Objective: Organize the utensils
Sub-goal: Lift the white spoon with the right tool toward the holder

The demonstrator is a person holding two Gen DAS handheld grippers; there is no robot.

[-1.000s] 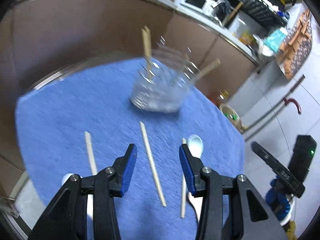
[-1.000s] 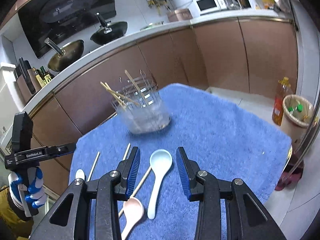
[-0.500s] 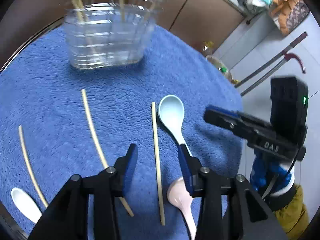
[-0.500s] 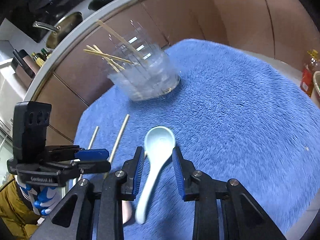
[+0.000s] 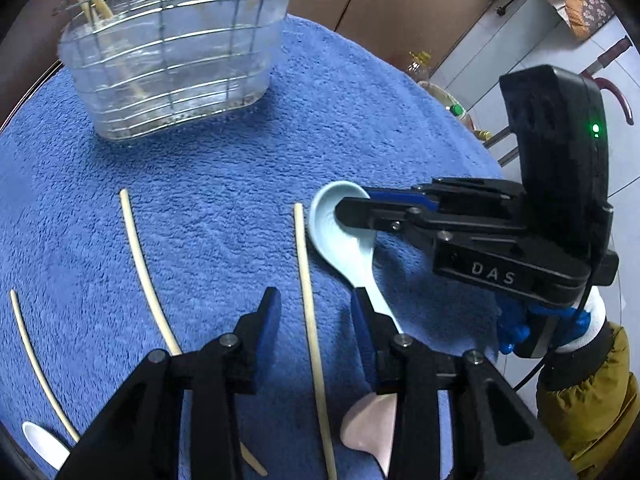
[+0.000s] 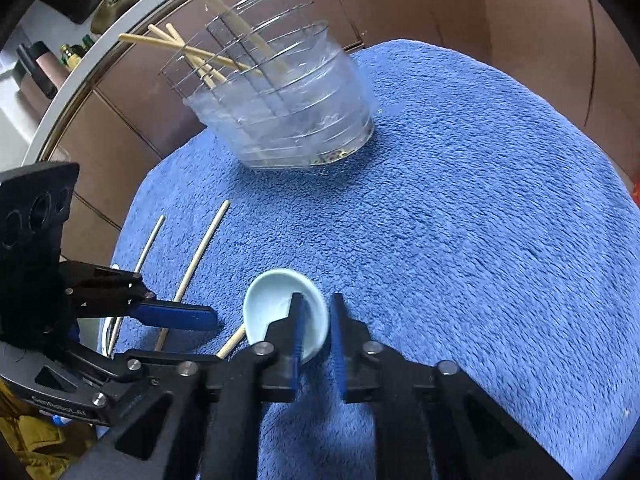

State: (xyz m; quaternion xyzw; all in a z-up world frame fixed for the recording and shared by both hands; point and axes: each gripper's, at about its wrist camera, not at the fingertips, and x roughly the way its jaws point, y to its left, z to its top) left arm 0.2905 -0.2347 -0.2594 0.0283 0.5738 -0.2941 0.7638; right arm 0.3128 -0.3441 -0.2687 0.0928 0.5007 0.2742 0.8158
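A pale blue spoon [image 5: 344,240] lies on the blue towel [image 5: 224,168]. My right gripper [image 6: 316,328] straddles the rim of its bowl [image 6: 272,304], jaws narrowed but with a gap showing; it also shows in the left wrist view [image 5: 354,210]. My left gripper [image 5: 316,312] is open, low over a chopstick [image 5: 308,296] that lies between its jaws. A pink spoon [image 5: 372,428] lies under its right finger. Two more chopsticks [image 5: 140,264] and a white spoon [image 5: 40,444] lie to the left. The clear utensil basket [image 5: 172,52] holds several chopsticks.
Brown cabinet fronts [image 6: 520,20] stand behind the table. The towel's edge falls off at the right [image 5: 472,140]. A stove with a pan [image 6: 104,0] is at the back left. The left gripper's body [image 6: 40,280] is close beside my right one.
Both grippers have come down and forward to the towel. My right gripper has narrowed around the blue spoon's bowl. My left gripper now straddles the middle chopstick.
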